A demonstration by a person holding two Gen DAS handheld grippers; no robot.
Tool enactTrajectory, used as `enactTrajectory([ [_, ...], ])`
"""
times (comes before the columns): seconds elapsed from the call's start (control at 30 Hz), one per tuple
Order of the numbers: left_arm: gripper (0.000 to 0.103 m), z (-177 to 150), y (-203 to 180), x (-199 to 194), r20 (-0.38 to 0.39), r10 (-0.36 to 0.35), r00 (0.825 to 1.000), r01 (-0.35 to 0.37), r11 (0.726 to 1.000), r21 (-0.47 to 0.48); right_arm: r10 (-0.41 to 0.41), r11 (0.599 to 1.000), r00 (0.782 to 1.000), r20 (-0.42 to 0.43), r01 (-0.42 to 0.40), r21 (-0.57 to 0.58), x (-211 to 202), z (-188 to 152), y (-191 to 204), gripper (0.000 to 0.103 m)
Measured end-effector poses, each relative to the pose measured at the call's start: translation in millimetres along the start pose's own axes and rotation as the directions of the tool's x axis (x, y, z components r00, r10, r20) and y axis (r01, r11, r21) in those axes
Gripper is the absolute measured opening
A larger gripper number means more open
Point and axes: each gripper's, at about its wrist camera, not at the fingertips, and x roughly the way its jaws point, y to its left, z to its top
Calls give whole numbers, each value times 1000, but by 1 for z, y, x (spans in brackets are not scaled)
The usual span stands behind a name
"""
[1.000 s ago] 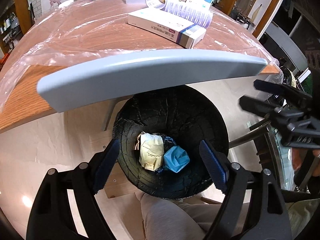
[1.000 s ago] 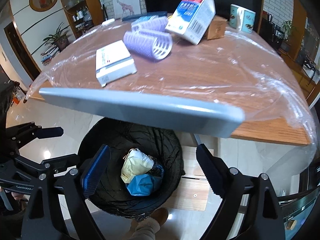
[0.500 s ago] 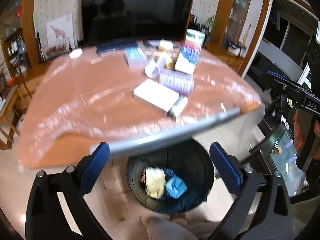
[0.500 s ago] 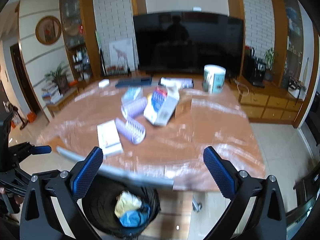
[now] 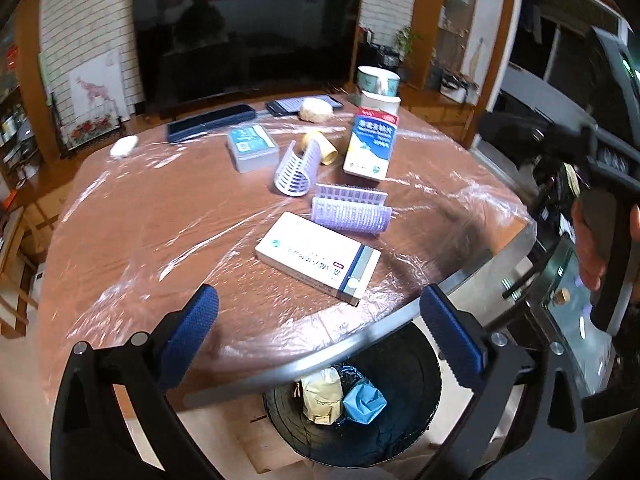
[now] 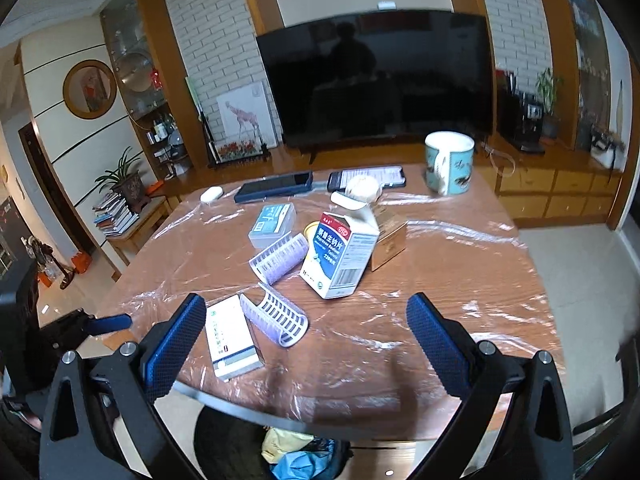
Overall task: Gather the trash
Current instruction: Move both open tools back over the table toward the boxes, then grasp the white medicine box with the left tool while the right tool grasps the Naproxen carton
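2 grippers, both spread wide and holding nothing: left gripper (image 5: 320, 336) and right gripper (image 6: 308, 344) hover above the near edge of the table (image 5: 132, 216), over the black trash bin (image 5: 400, 412) on the floor below that edge. Bin already holds a beige wad and a blue wad. Nearest likely trash is the flat white medicine box (image 5: 318, 256), lying near the near edge, long axis running diagonally from far-left to near-right, grey-striped end pointing toward the near-right. Just beyond it lies a purple hair roller (image 5: 351, 218), axis roughly parallel to the near edge; a second roller (image 5: 294, 170) sits farther in, beside the upright milk-tablet carton (image 5: 372, 146). Risks, as a guess: pads snagging the clear plastic sheet (image 5: 460, 204) covering the surface and dragging things; rollers rolling off the edge; the flat box hard to pinch from above.
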Motion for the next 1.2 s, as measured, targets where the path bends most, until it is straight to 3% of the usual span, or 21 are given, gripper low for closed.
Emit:
enactTrajectory([
  [0.53,101,12,3,65,-147,-82,986,102,986,135,1,986,985,-171,27,163,106,10,-8,99],
  [1.03,101,23,9,91,-201,-130,971,167,970,178,-59,966,980,-189,104,239,153,23,-24,99],
  [1.2,101,28,5,93,-208,-114,971,162,960,231,-53,959,982,-182,101,265,153,22,-30,91],
])
